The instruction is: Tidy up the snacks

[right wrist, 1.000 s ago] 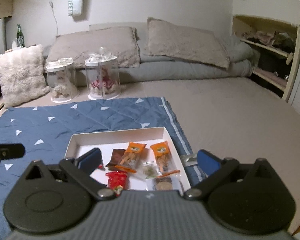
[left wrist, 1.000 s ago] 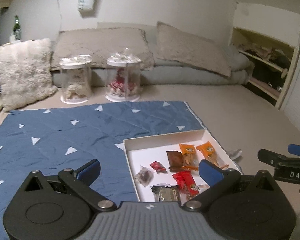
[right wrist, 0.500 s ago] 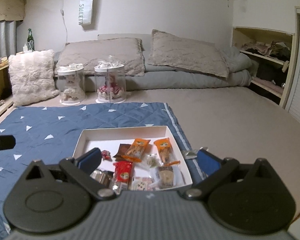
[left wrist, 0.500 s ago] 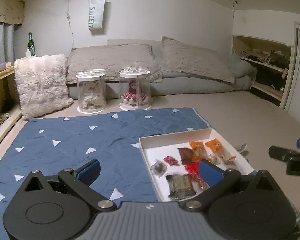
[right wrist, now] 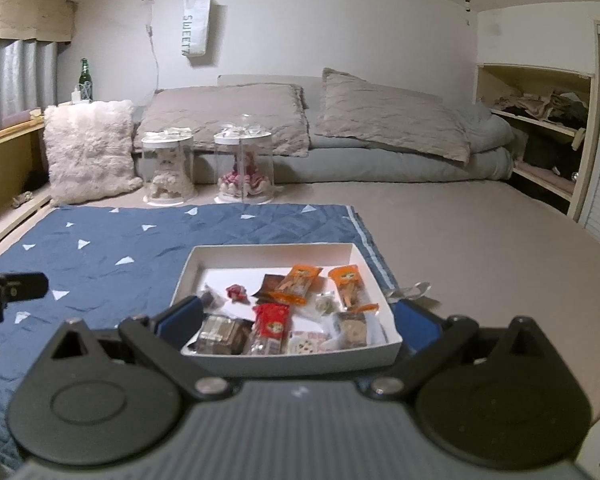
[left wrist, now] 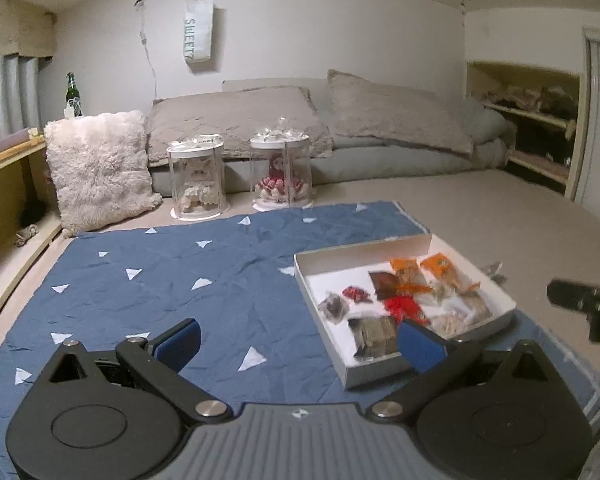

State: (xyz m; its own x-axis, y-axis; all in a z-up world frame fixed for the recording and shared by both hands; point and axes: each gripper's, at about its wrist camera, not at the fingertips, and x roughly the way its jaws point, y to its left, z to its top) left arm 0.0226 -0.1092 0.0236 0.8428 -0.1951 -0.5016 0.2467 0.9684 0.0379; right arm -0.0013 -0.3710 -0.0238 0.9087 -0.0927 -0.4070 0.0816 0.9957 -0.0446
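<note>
My left gripper hung over the blue quilt, jaws wide apart, nothing between them. My right gripper was spread just as wide, empty, held low at the near edge of the white box.

The white box sat on the quilt's right-hand part, shallow and lidless, a loose jumble of snack packets inside. Toward its near wall: a dark brown wrapped block, a red packet and a pale patterned one. Toward its far wall: two orange packets side by side, a dark brown square wrapper just left of them, a small red twist candy further left. A little clear-wrapped green sweet lay between the orange ones. Several overlapped; labels too blurred to read.

Just right of the box, off the quilt, lay a crumpled clear wrapper.

Well beyond the box, two clear domed cases with dolls inside stood side by side, a shaggy white cushion to their left, grey pillows behind. A white tote bag hung on the far wall.
</note>
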